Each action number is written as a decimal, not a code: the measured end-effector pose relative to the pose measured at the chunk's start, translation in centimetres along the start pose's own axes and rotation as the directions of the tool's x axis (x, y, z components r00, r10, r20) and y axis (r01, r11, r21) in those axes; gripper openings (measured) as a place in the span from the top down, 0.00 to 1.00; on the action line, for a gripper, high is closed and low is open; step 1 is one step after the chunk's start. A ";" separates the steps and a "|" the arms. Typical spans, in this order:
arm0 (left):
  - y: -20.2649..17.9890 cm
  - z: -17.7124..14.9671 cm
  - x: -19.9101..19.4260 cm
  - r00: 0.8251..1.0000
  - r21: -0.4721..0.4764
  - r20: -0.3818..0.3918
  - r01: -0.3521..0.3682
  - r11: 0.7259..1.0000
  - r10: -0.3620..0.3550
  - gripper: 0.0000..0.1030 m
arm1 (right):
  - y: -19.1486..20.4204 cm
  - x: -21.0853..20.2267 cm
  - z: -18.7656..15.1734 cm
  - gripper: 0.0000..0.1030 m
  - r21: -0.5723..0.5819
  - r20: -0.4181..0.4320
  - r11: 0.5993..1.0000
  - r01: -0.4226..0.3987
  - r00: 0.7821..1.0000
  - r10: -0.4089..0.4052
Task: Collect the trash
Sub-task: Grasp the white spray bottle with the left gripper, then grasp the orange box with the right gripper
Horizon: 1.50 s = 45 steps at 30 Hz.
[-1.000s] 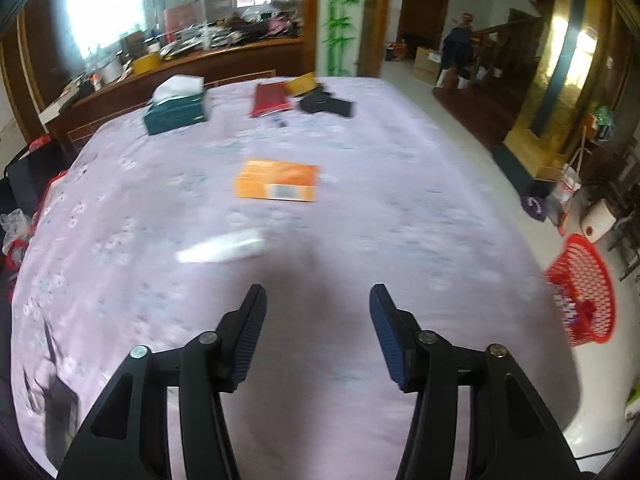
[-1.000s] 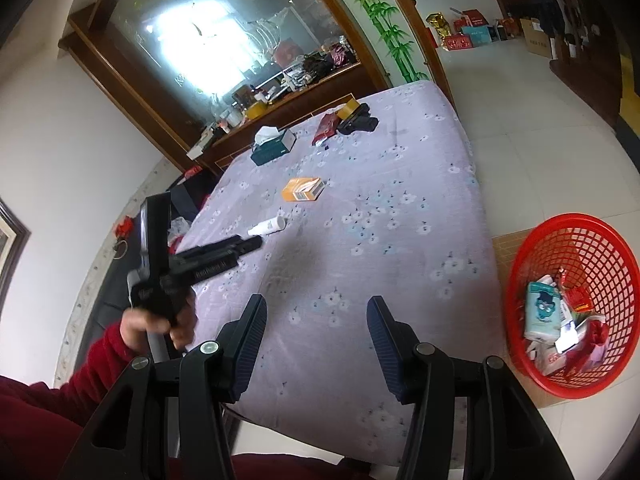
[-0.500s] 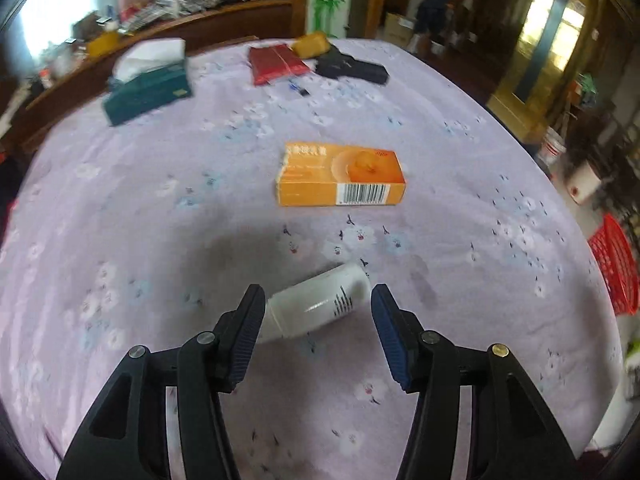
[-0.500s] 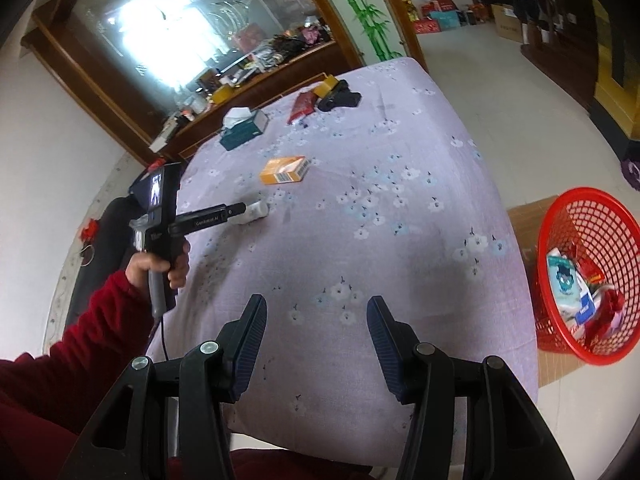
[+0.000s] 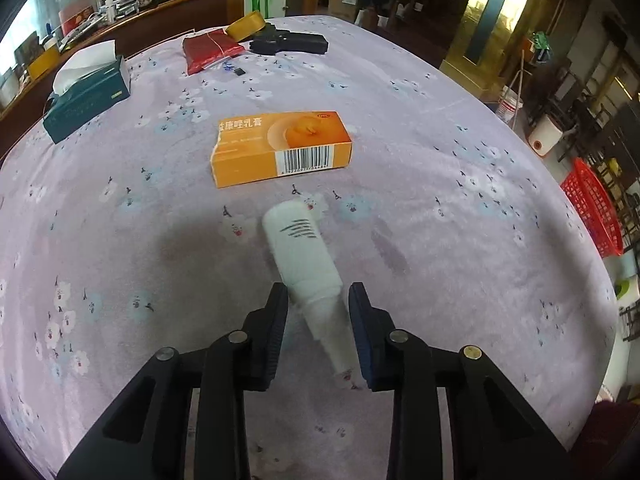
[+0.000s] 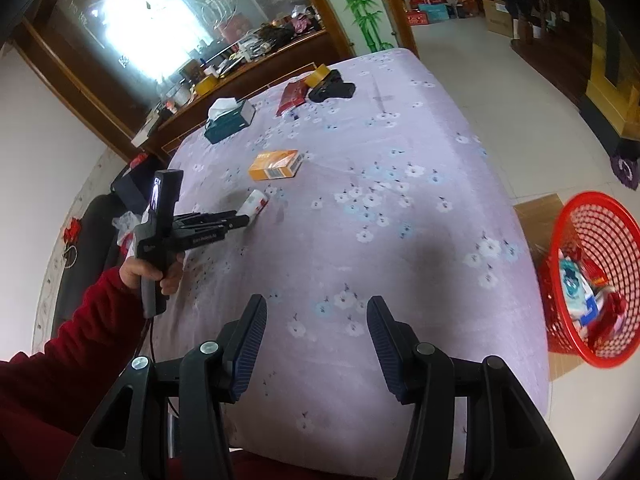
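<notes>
1. Left claw [image 5: 318,312] narrowed around the white tube [image 5: 306,258], fingers flanking its tapered cap end; actual contact hard to tell.
2. Tube lying on the lilac flowered bed [image 5: 420,128], wide end toward the orange box [image 5: 282,147] just beyond.
3. Right claw [image 6: 316,344] wide apart, gripping nothing, hovering over the bed's near edge.
4. Farther back: teal tissue box [image 5: 86,98], red packet [image 5: 210,50], black pouch [image 5: 290,43].
5. On the floor right of the bed: red basket [image 6: 592,280], wrappers inside.

Both views over shared bed [image 5: 440,184]
</notes>
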<state>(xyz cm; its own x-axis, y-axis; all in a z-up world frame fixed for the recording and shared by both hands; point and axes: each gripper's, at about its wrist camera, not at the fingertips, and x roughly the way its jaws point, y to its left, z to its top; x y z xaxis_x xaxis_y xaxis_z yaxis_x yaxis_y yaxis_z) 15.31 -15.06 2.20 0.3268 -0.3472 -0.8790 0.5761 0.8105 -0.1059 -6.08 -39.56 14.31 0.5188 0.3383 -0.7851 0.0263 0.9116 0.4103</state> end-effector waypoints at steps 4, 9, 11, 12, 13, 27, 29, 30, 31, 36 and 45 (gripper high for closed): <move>0.5 0.7 1.1 1.000 -0.114 -0.018 -0.014 0.993 0.012 0.71 | 1.4 1.6 1.2 0.45 -0.034 -0.020 0.999 -0.010 1.000 0.010; 0.6 0.6 1.6 0.998 -0.228 -0.018 -0.060 0.972 0.057 0.72 | 3.4 3.8 3.7 0.45 -0.124 -0.036 0.992 -0.018 0.999 0.013; 0.8 0.0 0.9 0.997 -0.274 0.008 -0.071 0.959 0.076 0.72 | 3.9 4.8 4.8 0.45 -0.151 -0.044 0.988 -0.018 0.999 0.011; 0.8 -0.4 0.3 0.997 -0.291 0.028 -0.055 0.955 0.066 0.72 | 4.2 5.6 5.7 0.45 -0.168 -0.051 0.986 -0.021 0.999 0.013; 0.8 -0.9 -0.5 0.997 -0.304 0.048 -0.047 0.952 0.064 0.72 | 4.4 6.2 6.4 0.45 -0.182 -0.055 0.983 -0.023 0.998 0.013; -0.4 -9.7 -9.3 0.974 -0.385 0.146 -0.105 0.917 0.173 0.72 | 8.9 23.7 17.4 0.29 -0.525 -0.169 0.849 -0.058 0.985 -0.037; -0.5 -10.4 -9.8 0.972 -0.391 0.142 -0.116 0.913 0.185 0.72 | 9.3 25.6 18.3 0.26 -0.543 -0.171 0.838 -0.054 0.984 -0.048; -0.5 -10.6 -9.9 0.973 -0.392 0.141 -0.117 0.913 0.185 0.72 | 9.5 26.6 18.7 0.26 -0.550 -0.165 0.834 -0.049 0.985 -0.051; -0.6 -10.9 -10.2 0.972 -0.393 0.140 -0.120 0.911 0.189 0.72 | 9.7 27.9 19.1 0.26 -0.555 -0.180 0.829 -0.063 0.983 -0.046; -0.1 -11.5 -10.2 0.973 -0.408 0.126 -0.126 0.904 0.192 0.72 | 10.0 31.5 20.3 0.26 -0.564 -0.213 0.824 -0.065 0.975 -0.069; -0.7 -11.6 -9.7 0.976 -0.403 0.127 -0.114 0.908 0.179 0.72 | 10.5 33.2 18.7 0.31 -0.639 -0.224 0.769 -0.026 0.962 -0.154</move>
<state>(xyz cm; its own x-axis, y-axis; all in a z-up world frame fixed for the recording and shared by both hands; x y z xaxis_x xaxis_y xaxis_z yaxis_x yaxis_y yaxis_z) 3.06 -6.76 5.45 0.5171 -0.2532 -0.8176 0.1836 0.9658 -0.1830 27.39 -23.14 1.19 0.3034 0.2374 -0.9228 -0.5393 0.8412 0.0391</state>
